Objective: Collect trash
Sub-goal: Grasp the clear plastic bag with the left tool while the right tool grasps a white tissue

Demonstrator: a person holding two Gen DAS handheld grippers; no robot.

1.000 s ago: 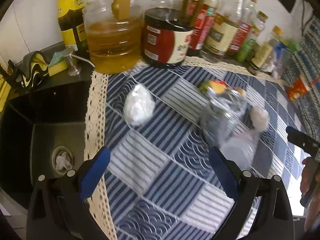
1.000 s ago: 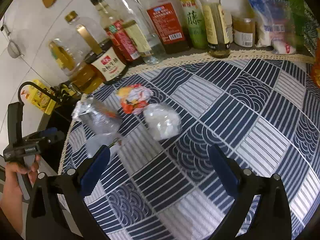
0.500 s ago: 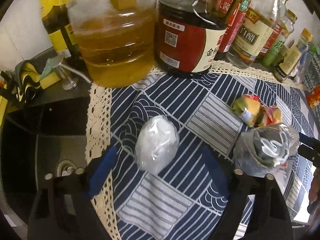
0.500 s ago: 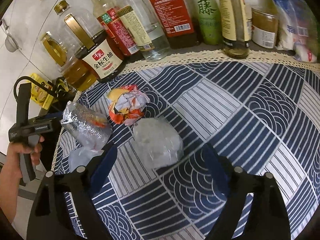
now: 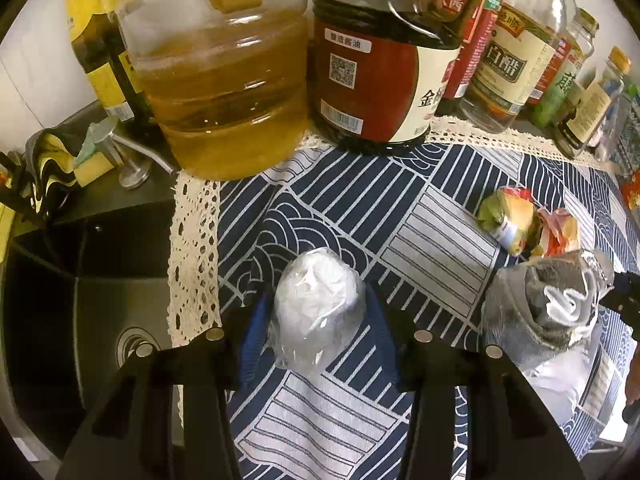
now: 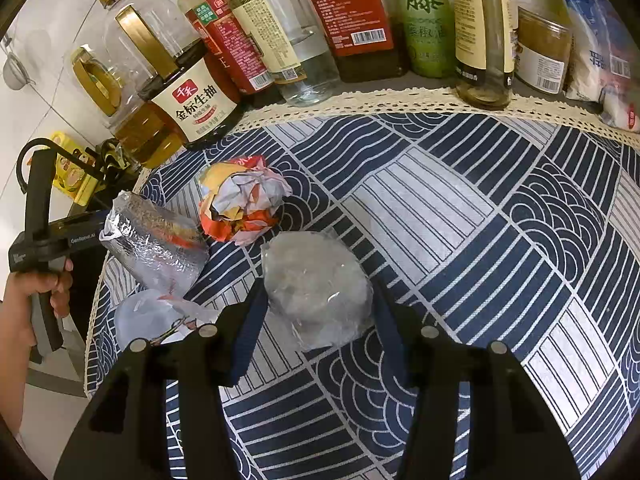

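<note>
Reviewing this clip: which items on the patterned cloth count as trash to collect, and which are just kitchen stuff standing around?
Trash to collect:
- white plastic-wrapped wad
- clear plastic wad
- crumpled colourful wrapper
- silvery foil bag

Just standing about:
- oil jug
- soy sauce jug
- vinegar bottle
- sink

Left wrist cam: low and close over the cloth (image 5: 352, 208), facing the bottle row, sink (image 5: 80, 300) at its left edge. Right wrist cam: same low, close height, facing the bottle row further along. Overlap: foil bag (image 5: 548, 304) (image 6: 156, 248), crumpled wrapper (image 5: 528, 224) (image 6: 240, 204), soy jug (image 5: 380, 68) (image 6: 192, 108). Right cam also sees the left gripper's handle (image 6: 40, 236).
</note>
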